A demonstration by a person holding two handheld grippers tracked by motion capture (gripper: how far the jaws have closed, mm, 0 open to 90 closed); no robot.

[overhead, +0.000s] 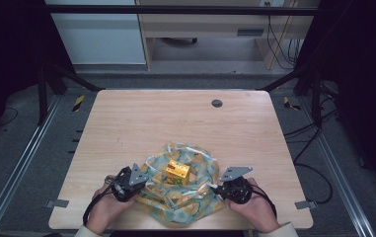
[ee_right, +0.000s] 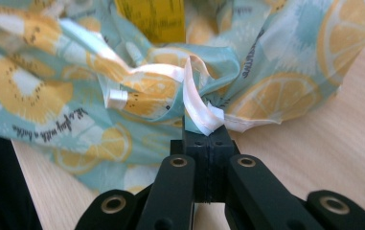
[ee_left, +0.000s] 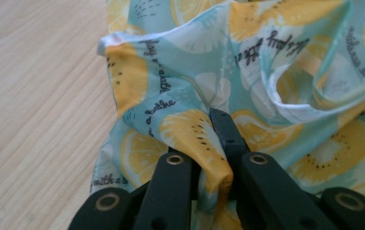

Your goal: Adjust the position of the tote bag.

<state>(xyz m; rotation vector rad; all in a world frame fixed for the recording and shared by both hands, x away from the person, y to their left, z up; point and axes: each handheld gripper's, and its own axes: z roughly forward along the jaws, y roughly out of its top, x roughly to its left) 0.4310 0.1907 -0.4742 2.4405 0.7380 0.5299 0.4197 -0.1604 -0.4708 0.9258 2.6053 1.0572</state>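
Observation:
A teal cloth bag (overhead: pixel 183 190) printed with lemon slices lies crumpled near the table's front edge, with a yellow box (overhead: pixel 177 172) sitting in its middle. My left gripper (overhead: pixel 137 185) is at the bag's left side, shut on a fold of the cloth (ee_left: pixel 204 143). My right gripper (overhead: pixel 221 190) is at the bag's right side, shut on the cloth and its white ribbon (ee_right: pixel 200 112). The yellow box (ee_right: pixel 151 19) shows past the ribbon in the right gripper view.
The wooden table (overhead: pixel 175 123) has a round grommet (overhead: pixel 217 103) at the back. Metal rails run along both sides on the floor, and cables lie at the right. A cabinet and a desk stand behind the table.

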